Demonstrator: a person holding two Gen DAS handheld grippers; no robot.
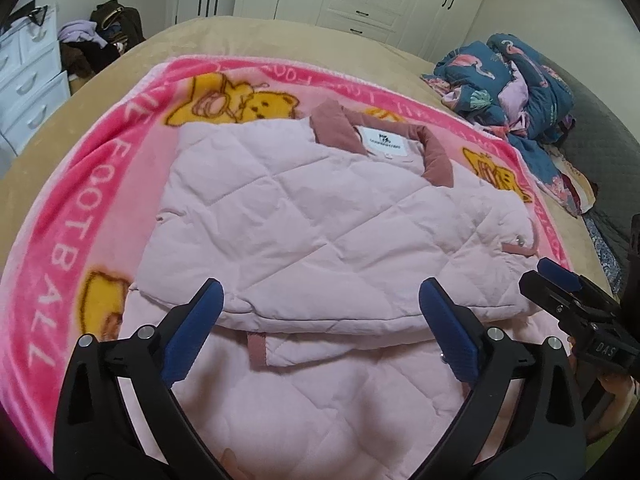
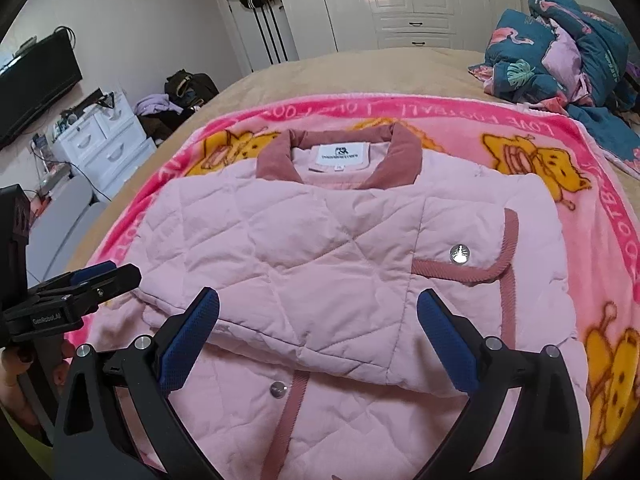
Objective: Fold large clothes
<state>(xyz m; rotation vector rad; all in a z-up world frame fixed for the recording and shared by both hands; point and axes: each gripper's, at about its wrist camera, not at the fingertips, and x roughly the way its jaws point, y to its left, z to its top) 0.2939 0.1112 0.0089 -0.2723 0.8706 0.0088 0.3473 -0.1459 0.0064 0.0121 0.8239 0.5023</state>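
A pale pink quilted jacket (image 1: 304, 216) with a dusty-rose collar lies on a pink cartoon blanket (image 1: 68, 216) on the bed, its sides folded in over its middle. It also shows in the right wrist view (image 2: 320, 256), with silver snaps and rose trim. My left gripper (image 1: 320, 296) is open and empty, just above the folded edge near the hem. My right gripper (image 2: 318, 308) is open and empty above the same fold. In the left wrist view the right gripper (image 1: 560, 284) is at the jacket's right side. In the right wrist view the left gripper (image 2: 100, 276) is at the jacket's left side.
A heap of blue flamingo-print bedding (image 1: 516, 80) lies at the bed's far right, also in the right wrist view (image 2: 560, 52). A white drawer unit (image 2: 100, 144) and piled clothes (image 2: 176, 96) stand left of the bed. White wardrobes (image 2: 400, 0) line the far wall.
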